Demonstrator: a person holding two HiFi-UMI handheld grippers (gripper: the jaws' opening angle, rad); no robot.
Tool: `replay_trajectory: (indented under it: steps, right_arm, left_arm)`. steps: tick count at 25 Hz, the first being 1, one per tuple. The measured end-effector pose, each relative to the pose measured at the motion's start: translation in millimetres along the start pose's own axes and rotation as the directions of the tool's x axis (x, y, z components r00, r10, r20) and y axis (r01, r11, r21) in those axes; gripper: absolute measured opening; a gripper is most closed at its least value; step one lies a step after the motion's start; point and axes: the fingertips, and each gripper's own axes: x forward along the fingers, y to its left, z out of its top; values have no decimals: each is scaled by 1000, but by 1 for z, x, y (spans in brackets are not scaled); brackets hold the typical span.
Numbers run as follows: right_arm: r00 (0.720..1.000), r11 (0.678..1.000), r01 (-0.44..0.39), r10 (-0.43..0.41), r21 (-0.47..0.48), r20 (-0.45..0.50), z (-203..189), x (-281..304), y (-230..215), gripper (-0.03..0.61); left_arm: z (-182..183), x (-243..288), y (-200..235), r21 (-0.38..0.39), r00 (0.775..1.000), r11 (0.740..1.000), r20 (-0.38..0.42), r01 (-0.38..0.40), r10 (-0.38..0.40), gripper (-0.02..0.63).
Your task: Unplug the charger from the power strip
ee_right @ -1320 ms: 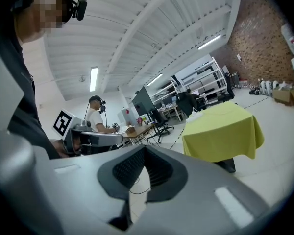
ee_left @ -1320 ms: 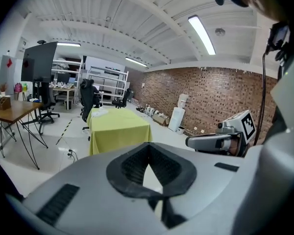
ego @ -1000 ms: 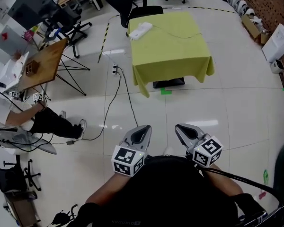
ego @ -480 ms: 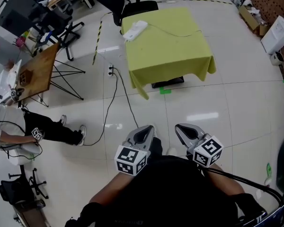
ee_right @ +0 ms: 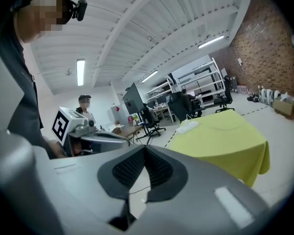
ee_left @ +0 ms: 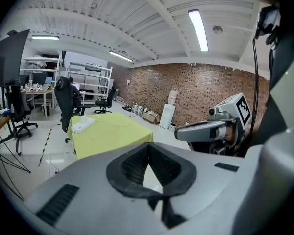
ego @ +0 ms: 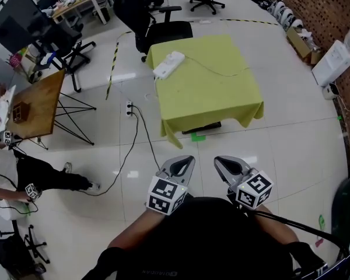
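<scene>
A white power strip (ego: pixel 168 65) lies on the far left corner of the yellow-green covered table (ego: pixel 221 98), with a thin white cable (ego: pixel 219 73) running from it across the cloth. The charger plug is too small to make out. My left gripper (ego: pixel 184 161) and right gripper (ego: pixel 224 162) are held side by side close to my body, well short of the table, both shut and holding nothing. The left gripper view shows its shut jaws (ee_left: pixel 148 151), with the strip (ee_left: pixel 82 125) far ahead. In the right gripper view, beyond the shut jaws (ee_right: pixel 145 150), the strip (ee_right: pixel 187 127) is also distant.
Black office chairs (ego: pixel 163 28) stand behind the table. A floor socket with a black cable (ego: pixel 128 107) lies left of it. A wooden board on a tripod stand (ego: pixel 38 107) and a seated person (ego: pixel 44 177) are at the left. White boxes (ego: pixel 332 63) line the brick wall.
The table has come nearer and lower in the head view as I walk toward it. Both grippers stay shut and side by side. The seated person has slid down the left edge.
</scene>
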Motion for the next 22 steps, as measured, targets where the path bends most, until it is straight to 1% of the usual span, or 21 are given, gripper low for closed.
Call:
replay_trajectory:
  steps: [4, 6, 9, 11, 13, 15, 20, 22]
  right_arm:
    - [1000, 999, 30, -30, -32, 3, 21, 33, -13, 3]
    - [999, 998, 48, -47, -40, 10, 30, 52, -24, 3]
    - [998, 998, 59, -60, -33, -3, 39, 71, -33, 3]
    - [998, 997, 63, -64, -39, -22, 42, 76, -39, 3]
    - [998, 998, 54, -55, -44, -31, 43, 82, -50, 3]
    - [999, 999, 32, -34, -44, -33, 47, 89, -64, 3]
    - [999, 999, -25, 24, -27, -32, 71, 104, -110, 3]
    - [998, 998, -55, 54, -32, -21, 83, 113, -129, 3]
  left_arm:
    - [15, 7, 42, 21, 1000, 1000, 27, 6, -6, 6]
    - [19, 14, 66, 35, 1000, 999, 27, 0, -1, 6]
    - [22, 24, 97, -2, 1000, 1000, 4, -8, 8, 6]
    - [25, 31, 104, -21, 1000, 1000, -1, -1, 1, 6]
    - [28, 44, 108, -10, 1000, 1000, -4, 4, -4, 6]
    - [33, 60, 113, -1, 1000, 1000, -12, -6, 6, 6]
    - [62, 95, 123, -39, 998, 997, 3, -64, 64, 6]
    - [69, 106, 131, -36, 996, 995, -6, -92, 92, 6]
